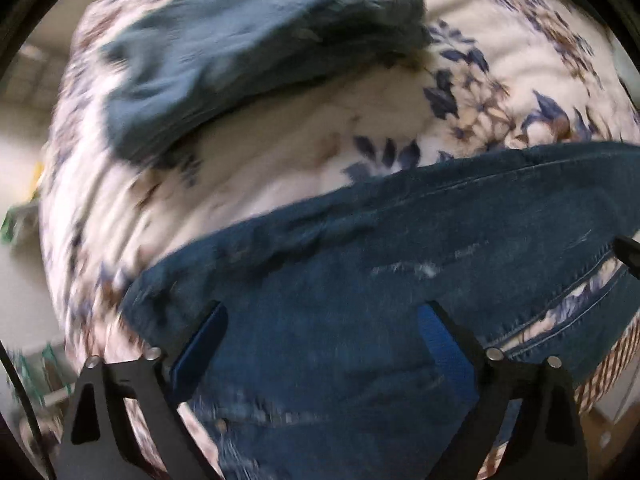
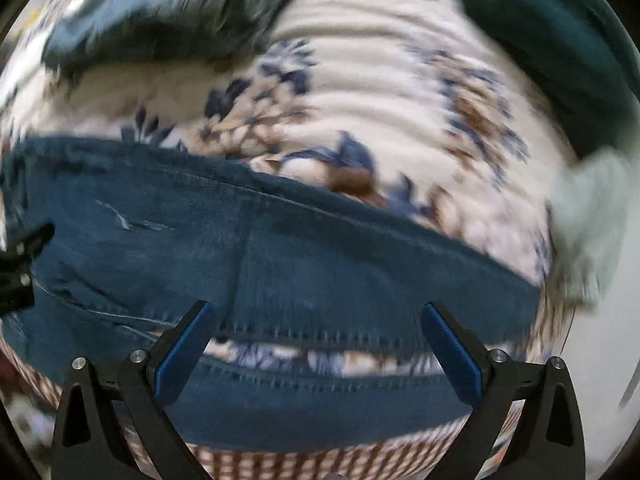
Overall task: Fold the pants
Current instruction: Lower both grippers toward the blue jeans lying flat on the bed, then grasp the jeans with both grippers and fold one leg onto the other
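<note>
I see the jeans (image 1: 360,280) lying across the floral bedspread (image 1: 280,152) on the bed, stretched sideways just in front of both tools. My left tool (image 1: 322,344) hangs over the denim with its blue-padded fingers spread wide, pinching nothing. My right tool (image 2: 318,344) is spread too, above the stitched hem (image 2: 320,332). Further back lies another dark blue garment (image 1: 240,40), though it is blurred and could be a second pair of jeans.

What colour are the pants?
Dark blue denim jeans, clearest in the right wrist view.
</note>
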Demonstrator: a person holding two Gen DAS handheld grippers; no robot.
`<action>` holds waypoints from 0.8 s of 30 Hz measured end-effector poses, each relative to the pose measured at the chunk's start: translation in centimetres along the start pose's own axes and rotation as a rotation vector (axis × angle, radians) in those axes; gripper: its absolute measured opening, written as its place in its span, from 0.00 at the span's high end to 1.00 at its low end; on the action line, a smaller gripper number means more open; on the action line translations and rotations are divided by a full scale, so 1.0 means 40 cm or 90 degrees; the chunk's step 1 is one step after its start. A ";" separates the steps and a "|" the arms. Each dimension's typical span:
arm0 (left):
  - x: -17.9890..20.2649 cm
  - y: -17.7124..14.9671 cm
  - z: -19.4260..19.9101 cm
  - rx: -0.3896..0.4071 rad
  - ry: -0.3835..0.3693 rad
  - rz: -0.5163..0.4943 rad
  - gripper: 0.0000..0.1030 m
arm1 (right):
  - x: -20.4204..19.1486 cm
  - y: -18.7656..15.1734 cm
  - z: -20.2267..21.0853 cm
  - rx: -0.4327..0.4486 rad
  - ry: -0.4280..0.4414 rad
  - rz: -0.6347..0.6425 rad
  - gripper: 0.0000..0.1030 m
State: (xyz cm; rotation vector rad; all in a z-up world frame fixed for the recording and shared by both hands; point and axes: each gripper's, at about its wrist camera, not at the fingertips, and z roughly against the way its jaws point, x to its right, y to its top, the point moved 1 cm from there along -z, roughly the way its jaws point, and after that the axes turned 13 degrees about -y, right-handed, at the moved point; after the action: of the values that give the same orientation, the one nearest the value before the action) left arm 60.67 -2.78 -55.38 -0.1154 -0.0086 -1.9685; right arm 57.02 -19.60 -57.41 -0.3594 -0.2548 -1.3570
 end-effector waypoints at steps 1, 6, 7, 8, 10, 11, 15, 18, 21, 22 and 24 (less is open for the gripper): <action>0.002 0.022 -0.017 -0.011 -0.011 -0.024 0.07 | -0.019 0.023 -0.022 -0.003 -0.002 0.031 0.00; 0.031 0.089 -0.087 -0.070 -0.030 -0.159 0.07 | -0.093 0.110 -0.133 -0.052 0.007 0.154 0.00; 0.034 0.099 -0.100 -0.085 -0.034 -0.180 0.07 | -0.102 0.127 -0.155 -0.061 0.006 0.171 0.00; 0.037 0.109 -0.116 -0.105 -0.042 -0.201 0.07 | -0.109 0.145 -0.178 -0.071 0.004 0.190 0.00; 0.039 0.124 -0.146 -0.143 -0.057 -0.227 0.07 | -0.123 0.177 -0.217 -0.085 0.002 0.226 0.00; 0.040 0.132 -0.163 -0.162 -0.065 -0.241 0.07 | -0.128 0.189 -0.231 -0.091 0.004 0.238 0.00; 0.042 0.147 -0.198 -0.202 -0.100 -0.244 0.30 | -0.142 0.221 -0.283 -0.131 0.046 0.255 0.08; 0.046 0.136 -0.189 -0.213 -0.108 -0.232 0.67 | -0.138 0.225 -0.281 -0.137 0.103 0.246 0.45; 0.049 0.110 -0.160 -0.187 -0.087 -0.233 0.84 | -0.131 0.217 -0.244 -0.102 0.121 0.230 0.76; 0.044 0.105 -0.149 -0.176 -0.094 -0.215 0.86 | -0.123 0.206 -0.231 -0.087 0.128 0.217 0.83; 0.027 0.087 -0.113 -0.150 -0.110 -0.172 0.89 | -0.104 0.186 -0.216 -0.078 0.143 0.186 0.86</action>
State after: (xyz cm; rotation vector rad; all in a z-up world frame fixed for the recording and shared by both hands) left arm 63.10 -5.38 -59.94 -0.4587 0.1011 -2.2172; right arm 63.23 -17.98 -67.71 -0.3292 0.0667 -1.1149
